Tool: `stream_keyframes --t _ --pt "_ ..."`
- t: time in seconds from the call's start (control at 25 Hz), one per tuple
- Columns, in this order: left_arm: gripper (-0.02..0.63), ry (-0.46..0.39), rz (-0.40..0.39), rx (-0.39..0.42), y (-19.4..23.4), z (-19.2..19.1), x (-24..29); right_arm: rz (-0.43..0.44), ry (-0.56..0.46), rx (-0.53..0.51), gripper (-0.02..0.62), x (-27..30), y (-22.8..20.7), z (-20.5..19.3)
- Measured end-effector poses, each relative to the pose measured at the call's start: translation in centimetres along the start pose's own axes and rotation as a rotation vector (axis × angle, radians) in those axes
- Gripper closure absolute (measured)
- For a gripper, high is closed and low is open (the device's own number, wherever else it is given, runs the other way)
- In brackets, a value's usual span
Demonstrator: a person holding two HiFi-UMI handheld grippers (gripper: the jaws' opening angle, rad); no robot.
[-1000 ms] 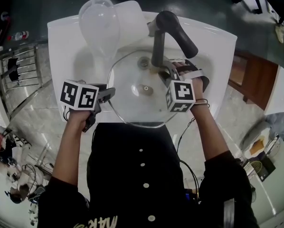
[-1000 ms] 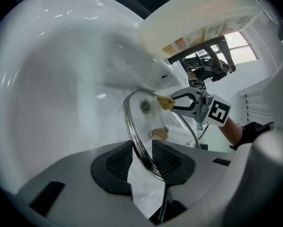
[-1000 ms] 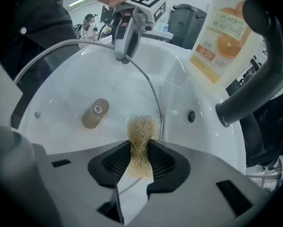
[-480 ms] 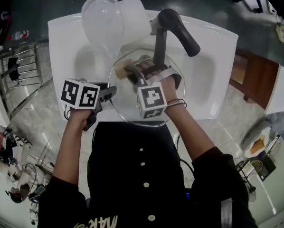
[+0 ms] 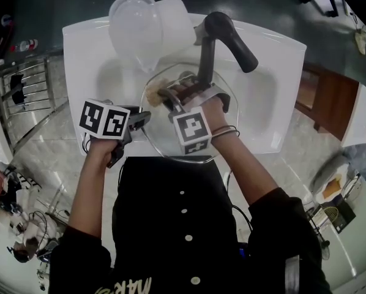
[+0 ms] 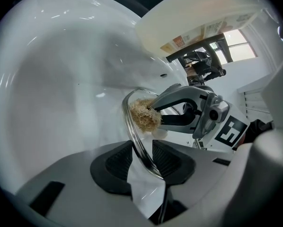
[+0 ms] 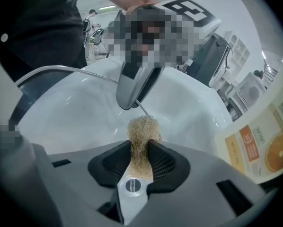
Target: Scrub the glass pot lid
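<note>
Here the glass pot lid (image 5: 160,136) sits in the white sink (image 5: 79,48), its rim at 9 o'clock clamped in the left gripper (image 6: 142,157). The right gripper (image 7: 140,148), closed on a tan fibrous scrubber (image 7: 142,129), holds it against the glass near 11 o'clock. A dark faucet (image 5: 227,37) crowds 1 o'clock and a clear plastic container (image 5: 134,26) 12. The right hand (image 5: 210,112) hides the lid's centre.

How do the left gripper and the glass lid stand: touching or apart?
Touching. The left gripper view shows the rim of the glass lid running between the two jaws of the left gripper, whose dark pads press on it.
</note>
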State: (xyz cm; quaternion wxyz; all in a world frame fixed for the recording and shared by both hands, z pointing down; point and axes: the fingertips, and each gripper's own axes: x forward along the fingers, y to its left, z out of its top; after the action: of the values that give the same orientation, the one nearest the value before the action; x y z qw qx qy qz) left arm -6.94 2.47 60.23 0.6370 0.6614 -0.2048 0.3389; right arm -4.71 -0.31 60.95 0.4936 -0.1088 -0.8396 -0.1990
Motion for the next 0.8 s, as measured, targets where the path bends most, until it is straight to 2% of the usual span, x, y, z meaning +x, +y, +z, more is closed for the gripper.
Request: stream_keyframes --t 0.36,0.8 --pt "0.456 -0.009 -0.012 -0.007 0.0 -0.1 0.0 0.080 0.034 -0.074 0.471 -1.4 2.5 -2.5" --pt "0.456 -0.012 -0.004 -0.003 0.0 0.0 -0.1 0.153 0.104 -0.083 0.471 -4.2 5.4 -7.4"
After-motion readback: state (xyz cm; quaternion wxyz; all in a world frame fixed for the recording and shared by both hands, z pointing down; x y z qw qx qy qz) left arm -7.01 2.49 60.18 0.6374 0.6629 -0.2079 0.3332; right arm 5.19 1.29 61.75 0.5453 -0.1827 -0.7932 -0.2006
